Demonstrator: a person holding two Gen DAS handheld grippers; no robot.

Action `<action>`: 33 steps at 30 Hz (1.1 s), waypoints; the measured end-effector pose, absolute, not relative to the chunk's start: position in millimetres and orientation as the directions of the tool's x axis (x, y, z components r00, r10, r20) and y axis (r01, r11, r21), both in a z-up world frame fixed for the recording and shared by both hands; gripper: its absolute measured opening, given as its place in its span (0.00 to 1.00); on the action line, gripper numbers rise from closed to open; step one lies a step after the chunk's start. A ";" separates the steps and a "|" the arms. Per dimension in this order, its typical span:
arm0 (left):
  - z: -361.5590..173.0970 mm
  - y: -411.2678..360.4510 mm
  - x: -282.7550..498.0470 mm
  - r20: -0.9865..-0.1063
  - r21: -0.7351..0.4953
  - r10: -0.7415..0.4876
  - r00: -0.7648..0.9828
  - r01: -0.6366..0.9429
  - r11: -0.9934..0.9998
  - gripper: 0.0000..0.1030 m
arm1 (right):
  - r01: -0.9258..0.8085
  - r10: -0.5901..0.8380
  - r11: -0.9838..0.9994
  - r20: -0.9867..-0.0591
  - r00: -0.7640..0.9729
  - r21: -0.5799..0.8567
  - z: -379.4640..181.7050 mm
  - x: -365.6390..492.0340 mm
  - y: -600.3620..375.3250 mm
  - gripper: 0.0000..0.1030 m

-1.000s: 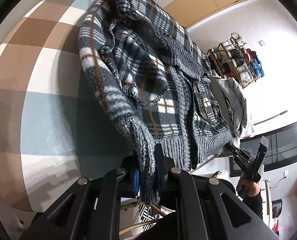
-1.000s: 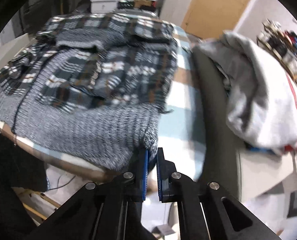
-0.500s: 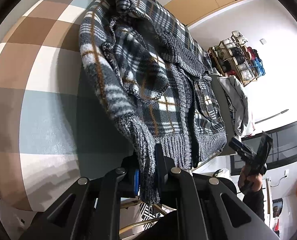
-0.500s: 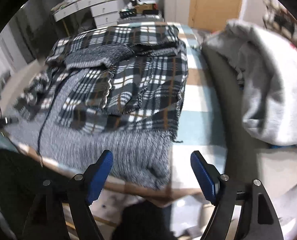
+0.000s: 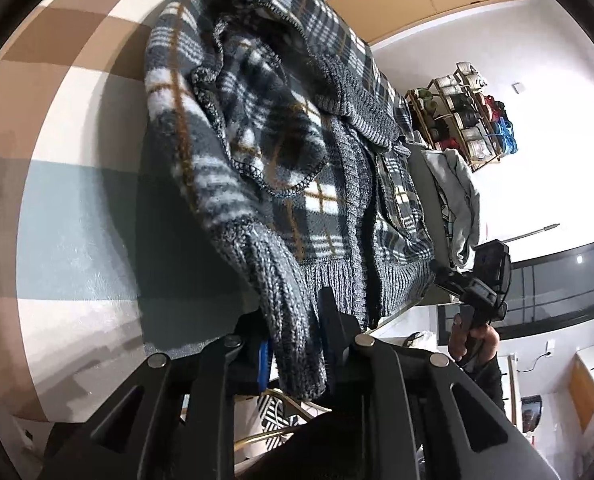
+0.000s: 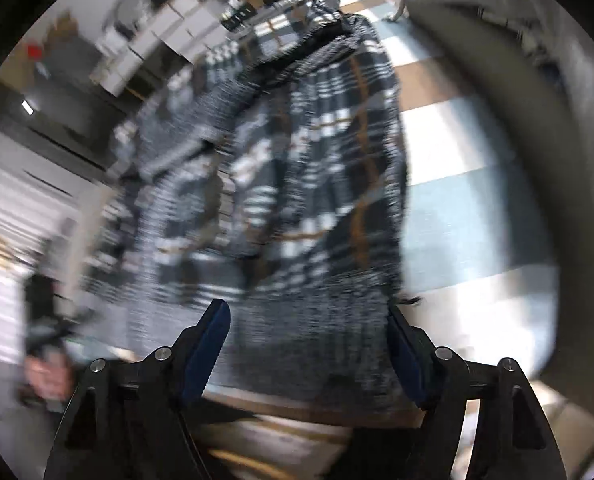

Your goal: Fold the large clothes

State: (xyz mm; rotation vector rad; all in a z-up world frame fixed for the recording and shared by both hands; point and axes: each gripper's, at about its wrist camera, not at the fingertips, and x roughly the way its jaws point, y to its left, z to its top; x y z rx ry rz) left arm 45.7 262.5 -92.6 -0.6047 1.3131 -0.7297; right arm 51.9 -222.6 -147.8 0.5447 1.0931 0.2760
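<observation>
Since a second ago the right gripper (image 6: 307,344) has let go of the jacket's hem and spread its fingers wide; it now hovers just off the hem's near edge with nothing between the blue pads (image 6: 207,346). The right wrist view is badly motion-blurred, so fine detail there is lost.

The left gripper (image 5: 295,344) has not changed its hold: fingers narrow, clamped on the grey knitted cuff (image 5: 285,304) of one sleeve, which hangs down between them.

The jacket (image 5: 281,132), plaid fleece with grey ribbed knit trim, lies rumpled on the checked bedspread (image 5: 69,216). Its knit hem (image 5: 393,284) reaches the bedspread's near edge, and the gripped sleeve runs along the jacket's left side. Bare bedspread shows to the left of the jacket in the left view and to its right in the right view.

Beyond the jacket's far side sits a grey cushion edge with a pale grey garment (image 5: 459,200) heaped on it. Behind that, against the white wall, stands a wooden shelf (image 5: 465,116) of mixed items.
</observation>
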 end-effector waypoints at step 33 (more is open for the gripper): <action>-92.3 268.0 27.4 -0.768 -0.636 -0.640 0.015 0.099 0.765 0.05 | 0.018 0.497 0.804 -0.686 0.531 0.595 -147.8 25.9 -227.5 0.08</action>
